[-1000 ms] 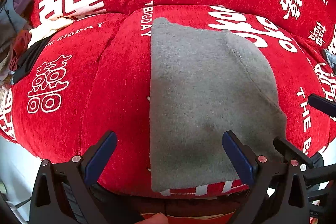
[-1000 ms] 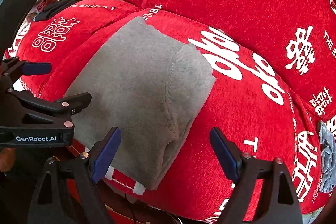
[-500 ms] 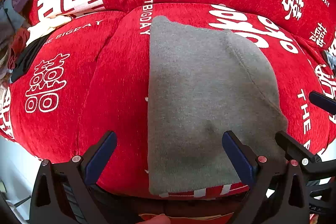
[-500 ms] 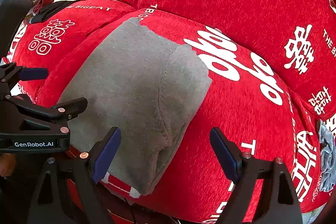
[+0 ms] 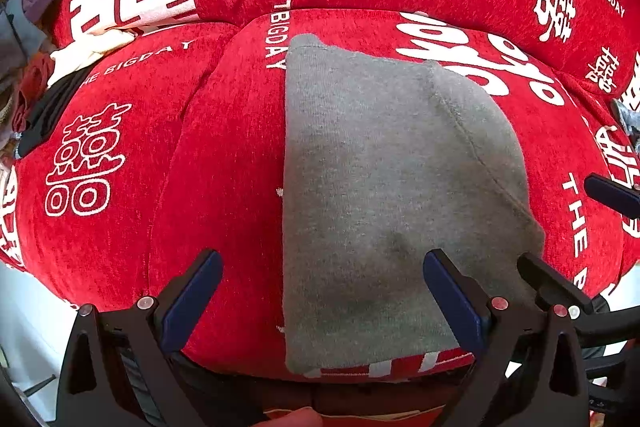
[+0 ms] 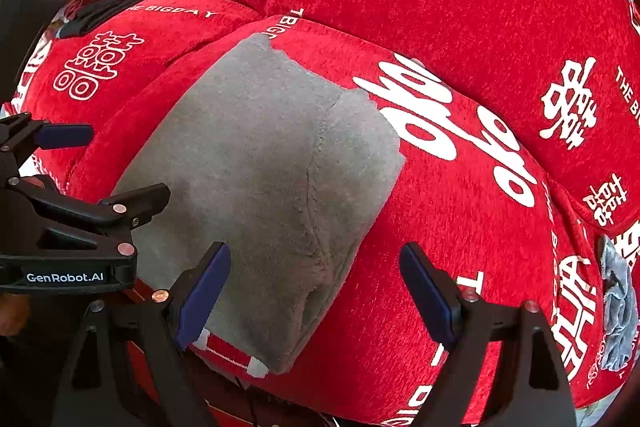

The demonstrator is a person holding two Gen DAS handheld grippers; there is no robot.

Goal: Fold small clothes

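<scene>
Grey garment (image 5: 384, 187) lying flat, already folded lengthwise, on red sofa cushion (image 5: 224, 163), just ahead of and below both tools. Left gripper (image 5: 320, 299): jaws wide apart, empty, straddling the garment's near left edge. Right gripper (image 6: 316, 291): jaws wide apart, empty, poised over the near right corner, beside the seam. Next fold, judged: lower both onto the near hem, pinch all layers at matching corners, lift low, carry evenly away toward the far edge. Pile of other clothes (image 5: 28, 75) far left.

left gripper (image 5: 322, 291) — black frame, blue pads, silver screws | right gripper (image 6: 314, 287) — same; white GenRobot.AI label
</scene>
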